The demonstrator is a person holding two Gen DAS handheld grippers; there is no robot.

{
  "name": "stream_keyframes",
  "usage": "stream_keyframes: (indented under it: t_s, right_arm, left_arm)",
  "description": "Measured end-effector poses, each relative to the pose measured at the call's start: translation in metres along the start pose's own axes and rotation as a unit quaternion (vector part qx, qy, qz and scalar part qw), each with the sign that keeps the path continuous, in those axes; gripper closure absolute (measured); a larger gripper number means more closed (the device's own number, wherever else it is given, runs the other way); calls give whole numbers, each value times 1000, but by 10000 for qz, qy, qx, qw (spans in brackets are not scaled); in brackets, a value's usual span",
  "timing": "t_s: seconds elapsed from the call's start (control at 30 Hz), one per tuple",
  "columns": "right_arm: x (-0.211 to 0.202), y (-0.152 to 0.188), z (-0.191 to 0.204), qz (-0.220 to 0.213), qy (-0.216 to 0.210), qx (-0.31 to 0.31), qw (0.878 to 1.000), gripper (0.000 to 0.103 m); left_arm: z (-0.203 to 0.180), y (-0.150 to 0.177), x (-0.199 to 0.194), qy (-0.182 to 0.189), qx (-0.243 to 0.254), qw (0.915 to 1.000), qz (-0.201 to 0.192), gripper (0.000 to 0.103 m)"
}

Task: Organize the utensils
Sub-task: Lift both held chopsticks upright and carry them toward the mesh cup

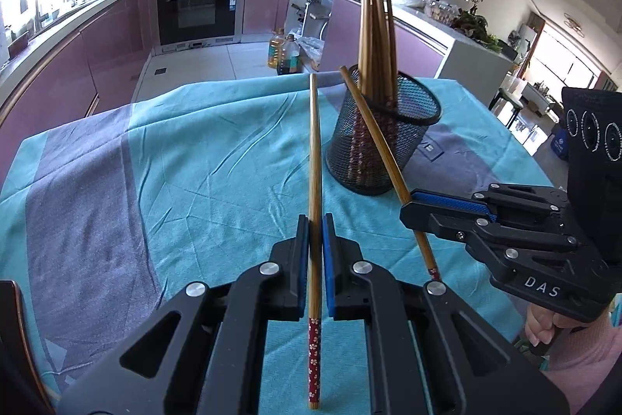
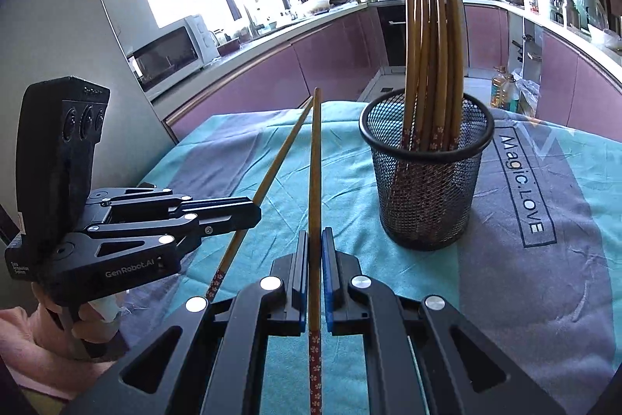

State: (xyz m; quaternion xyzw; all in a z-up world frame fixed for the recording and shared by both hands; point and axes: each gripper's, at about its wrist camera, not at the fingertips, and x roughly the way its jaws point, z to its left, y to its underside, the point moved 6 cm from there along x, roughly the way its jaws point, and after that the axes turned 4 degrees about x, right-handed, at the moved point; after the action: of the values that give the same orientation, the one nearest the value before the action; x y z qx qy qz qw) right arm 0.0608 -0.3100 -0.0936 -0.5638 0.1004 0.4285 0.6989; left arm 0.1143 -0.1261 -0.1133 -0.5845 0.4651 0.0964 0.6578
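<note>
Your left gripper [image 1: 315, 232] has its jaws pressed onto one bamboo chopstick [image 1: 315, 158], pinched near its red flowered end with the plain tip pointing toward the far edge of the surface [image 1: 194, 158]. Your right gripper [image 2: 315, 247] has its jaws clamped the same way on a second chopstick [image 2: 315, 162], also gripped near the patterned end. The black mesh holder [image 2: 427, 181] stands upright on the teal cloth [image 2: 544, 298] nearer the surface's far edge, with a bundle of chopsticks [image 2: 431, 65] inside it.
</note>
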Motion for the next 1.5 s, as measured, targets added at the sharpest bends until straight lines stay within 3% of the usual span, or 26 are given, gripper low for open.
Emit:
stream_keyframes:
  t_s: [0.63, 1.5]
  right_arm:
    - [-23, -14, -5, -356, -67, 75, 9993, 97]
    - [-47, -22, -14, -683, -86, 146, 9975, 97]
  left_arm:
    - [-14, -13, -30, 382, 22, 9988, -316, 95]
    - [-20, -24, -39, 588, 70, 9967, -561, 96]
